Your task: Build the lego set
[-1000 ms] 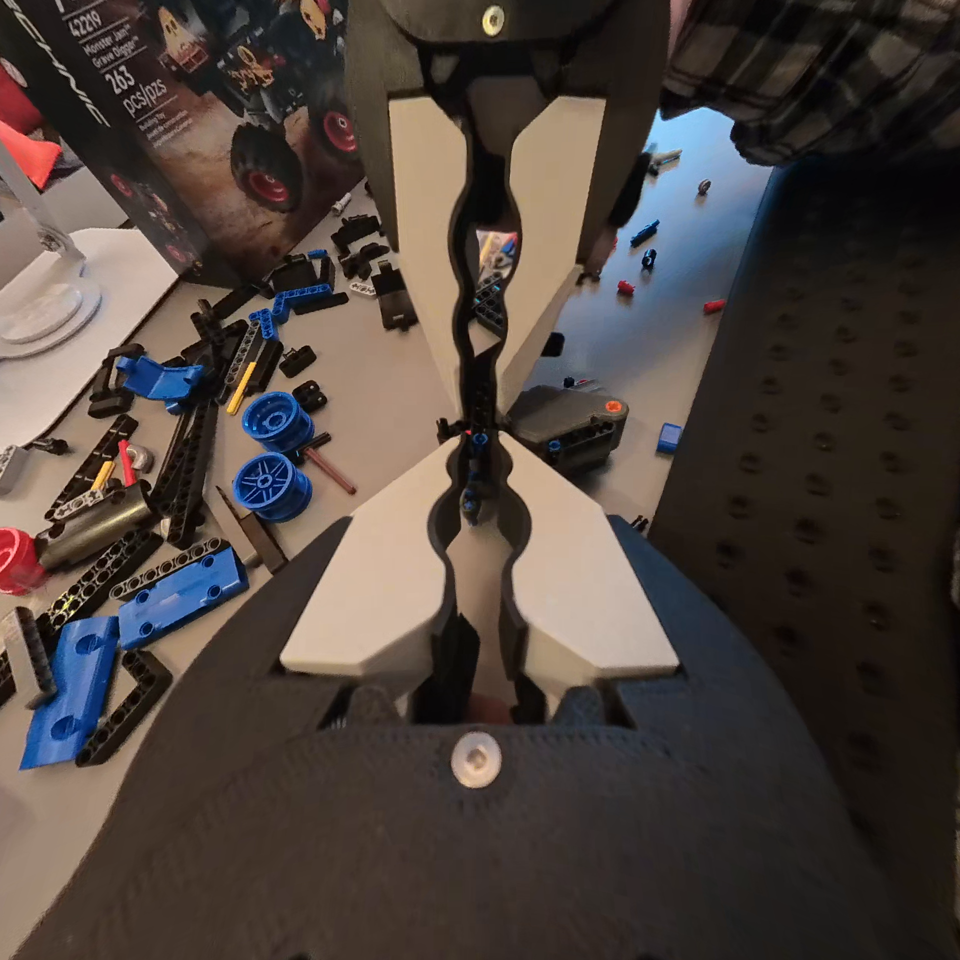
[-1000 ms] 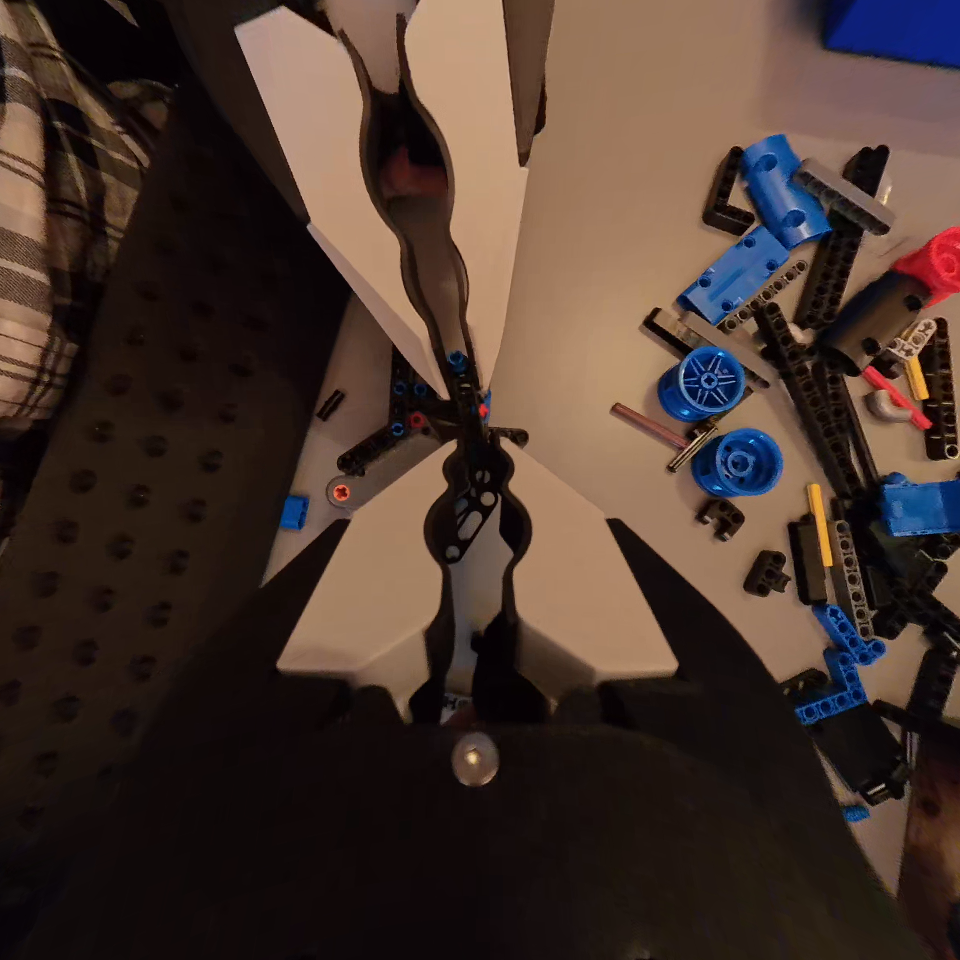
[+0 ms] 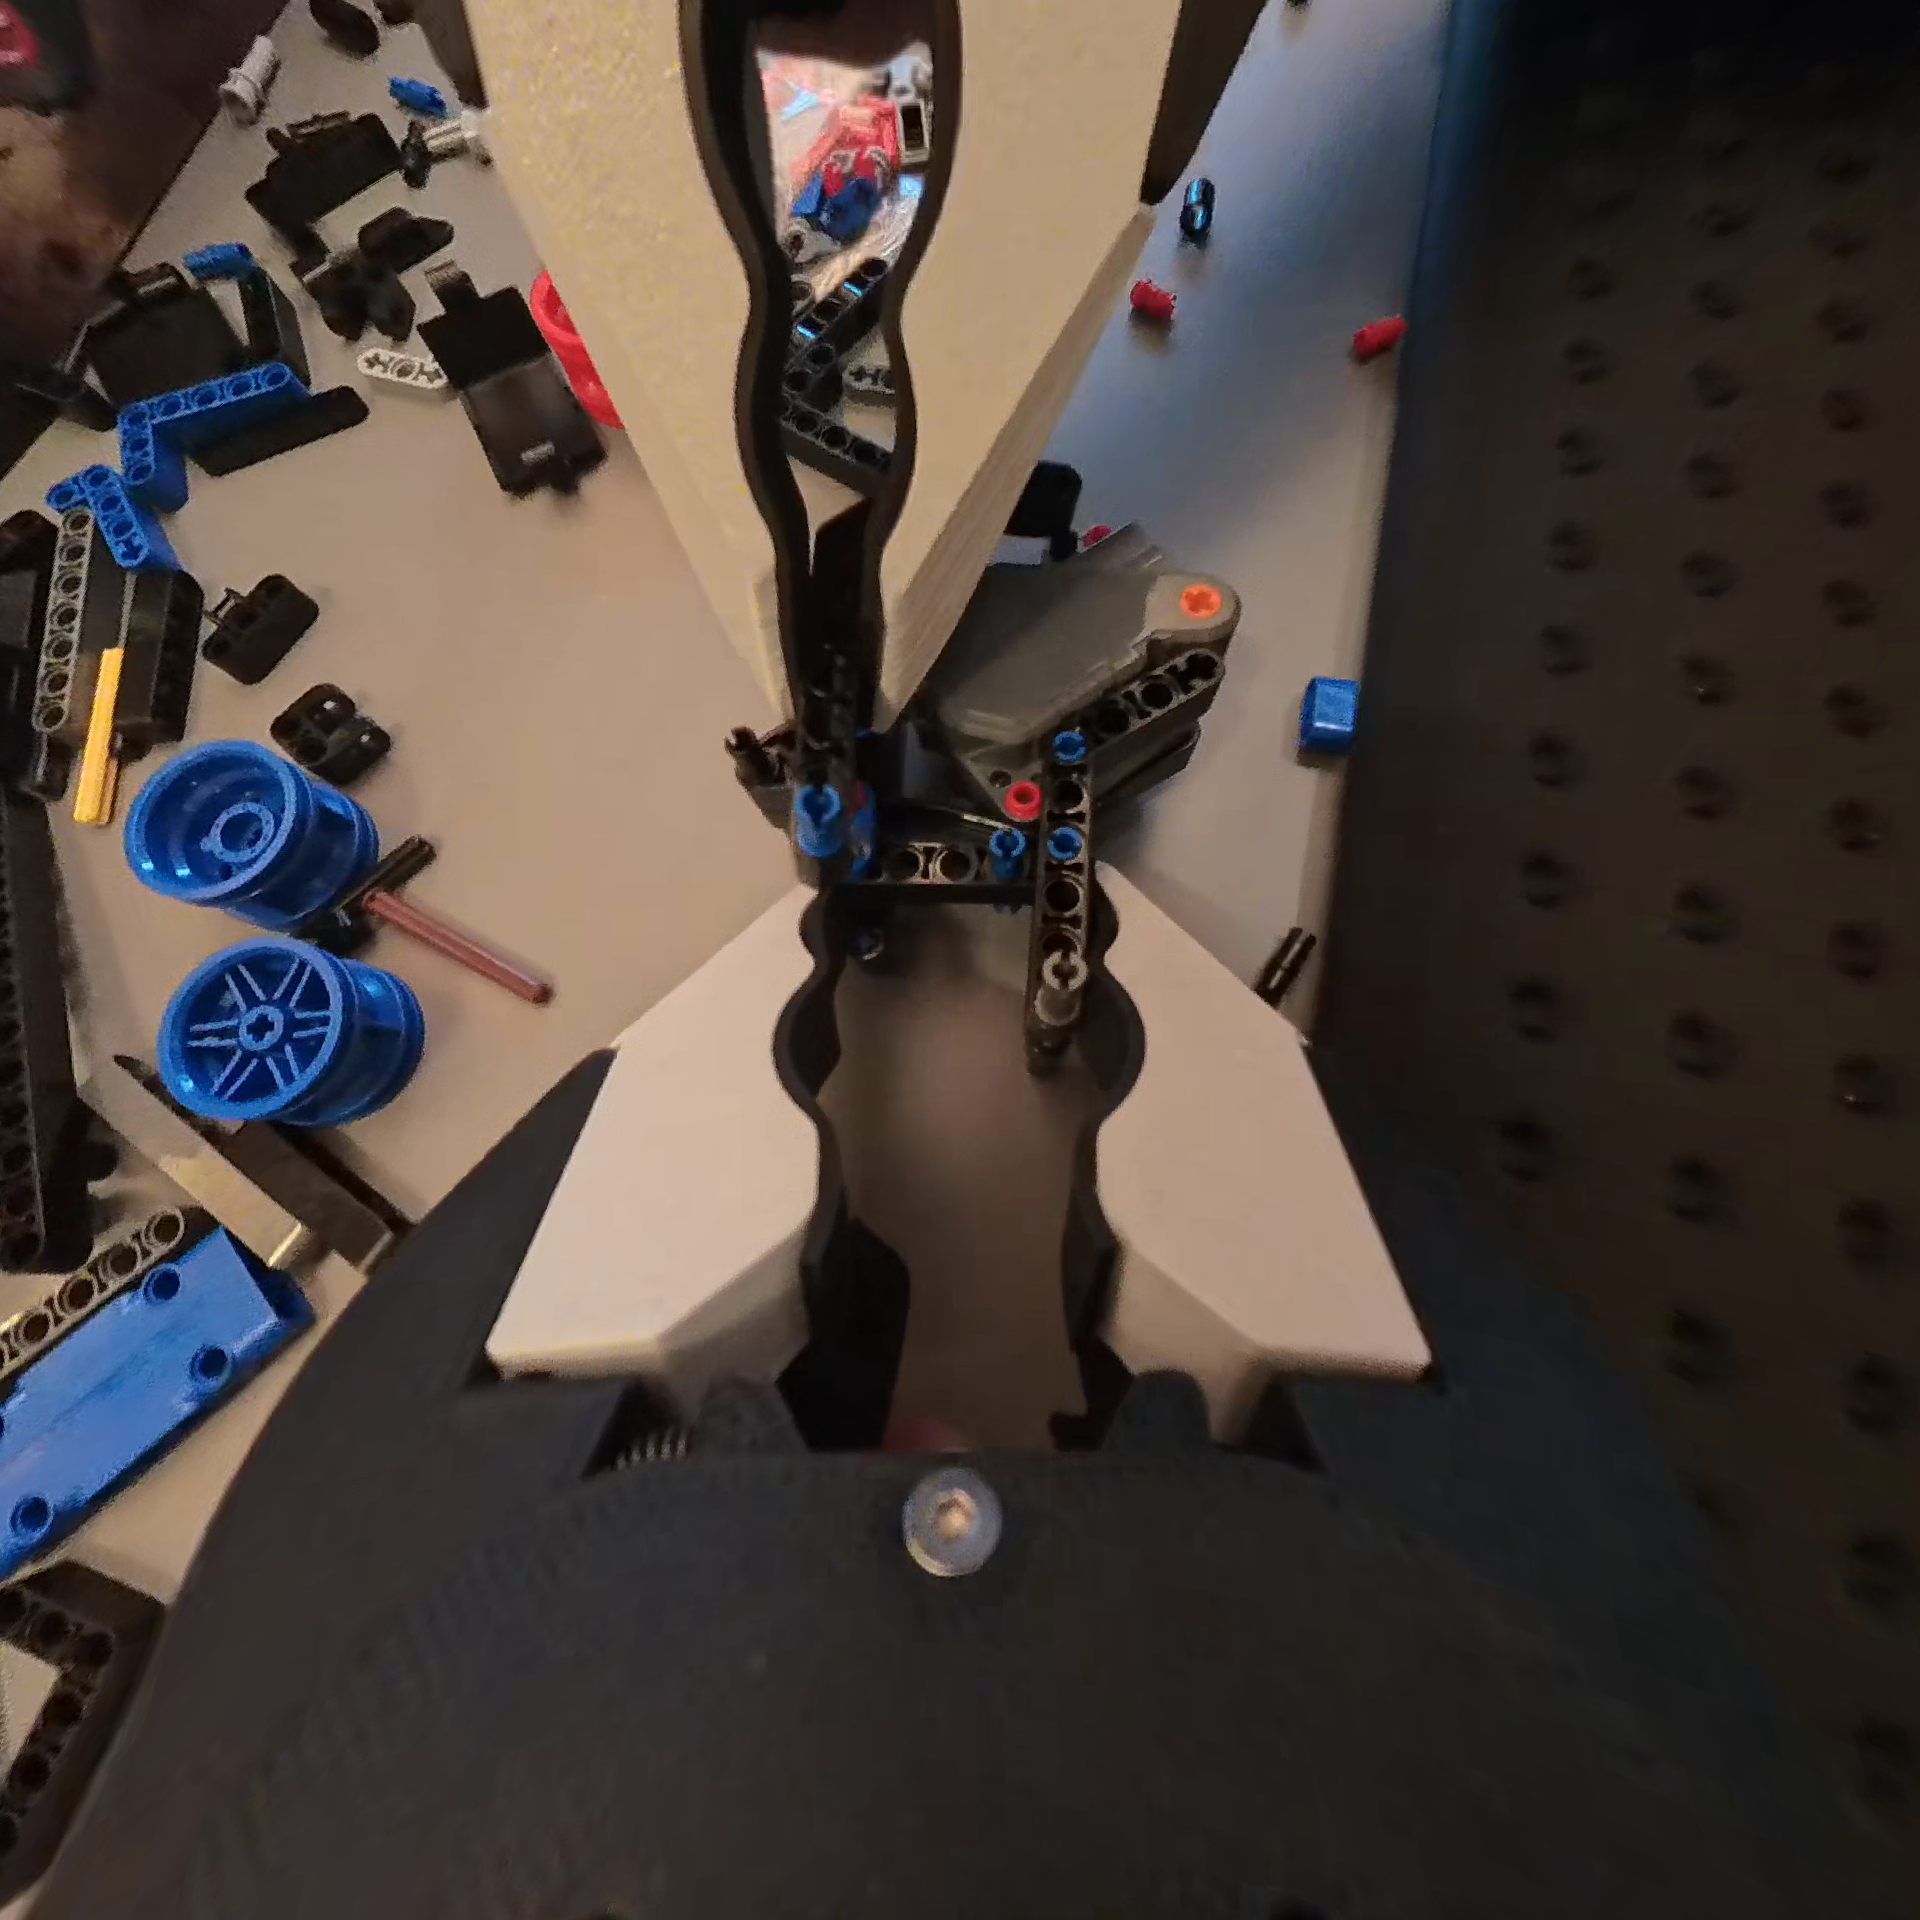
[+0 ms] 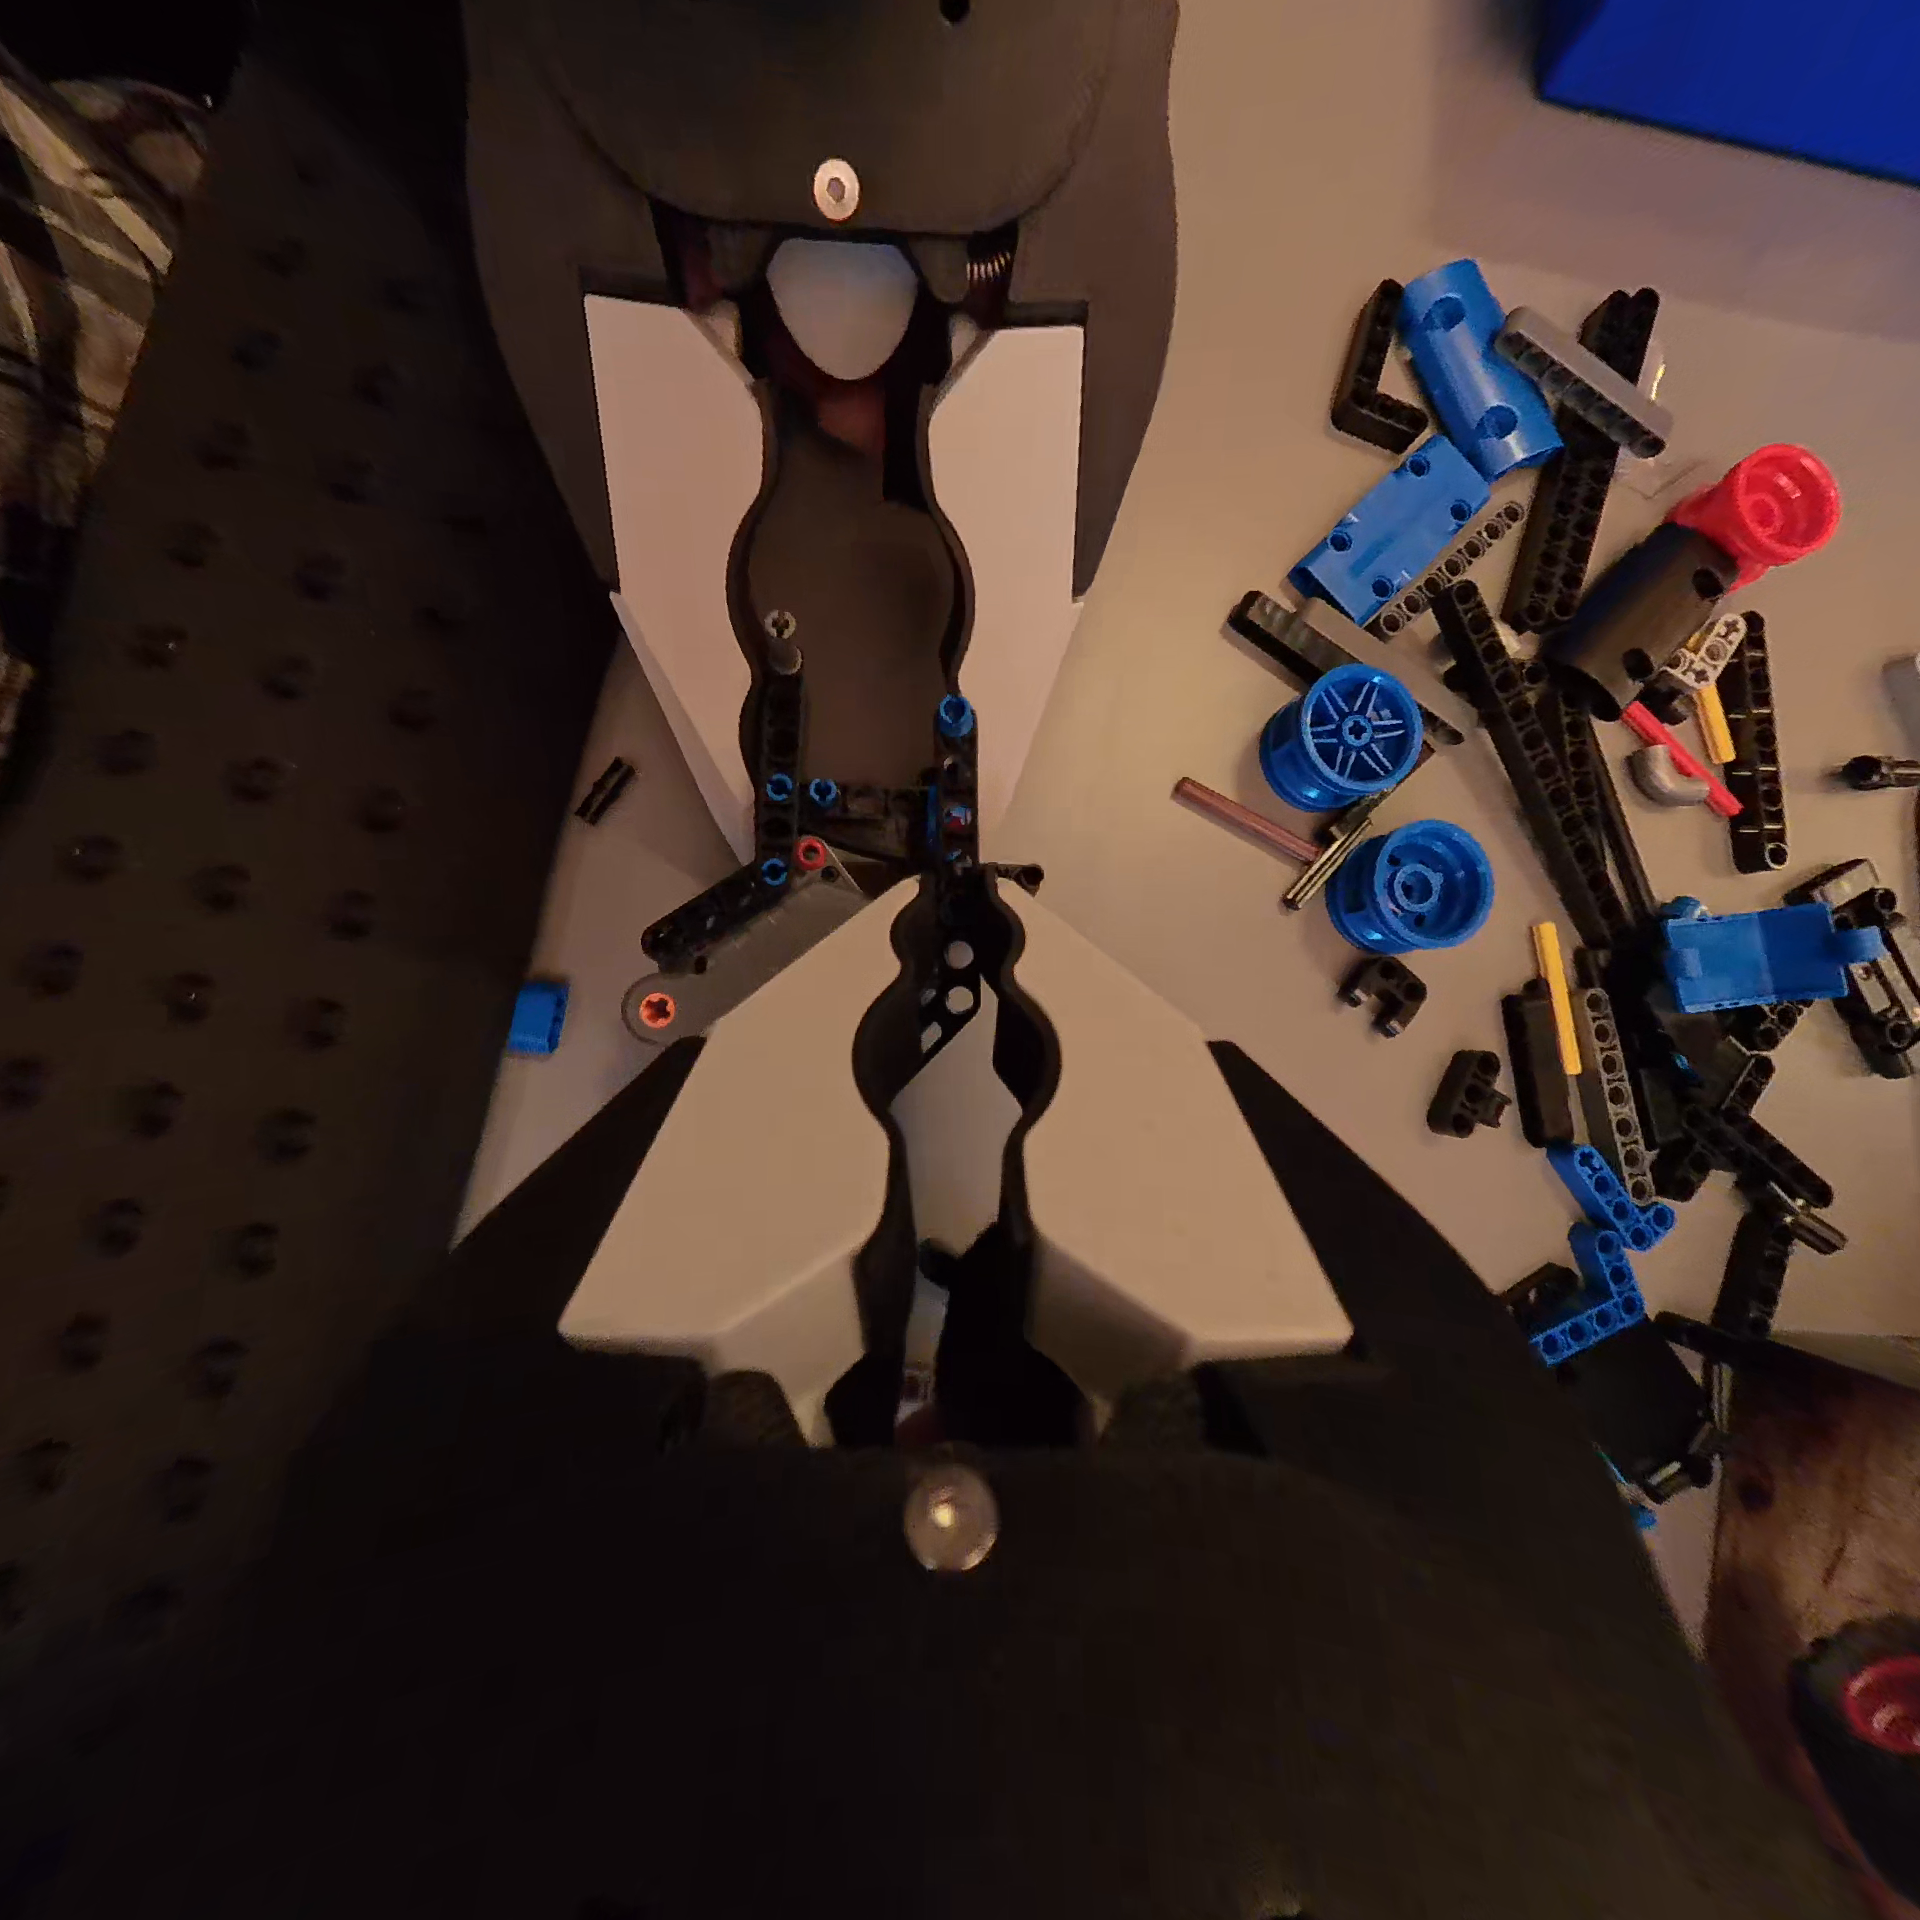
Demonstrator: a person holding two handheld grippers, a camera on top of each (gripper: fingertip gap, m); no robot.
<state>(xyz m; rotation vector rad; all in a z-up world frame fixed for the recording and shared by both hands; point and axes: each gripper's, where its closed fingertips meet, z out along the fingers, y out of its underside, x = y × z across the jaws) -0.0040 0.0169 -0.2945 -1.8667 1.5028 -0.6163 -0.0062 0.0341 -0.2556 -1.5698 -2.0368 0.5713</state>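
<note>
Jaws: right gripper (image 4: 961, 894) clamps a black beam; left gripper (image 3: 961, 914) spread wide around the frame (image 3: 977, 831).
Beam aligned for pinning, likely; wheels (image 3: 255, 821) lie left.

Gripper fingers (image 3: 1247, 1195) look like matte, layered 3D-printed plastic; the black housing (image 3: 935, 1714) is rougher. The blue wheels (image 3: 249, 821) are glossy plastic, and the table (image 3: 499, 727) is smooth and matte.

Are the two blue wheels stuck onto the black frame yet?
No, both blue wheels lie loose on the table, apart from the black frame.
</note>
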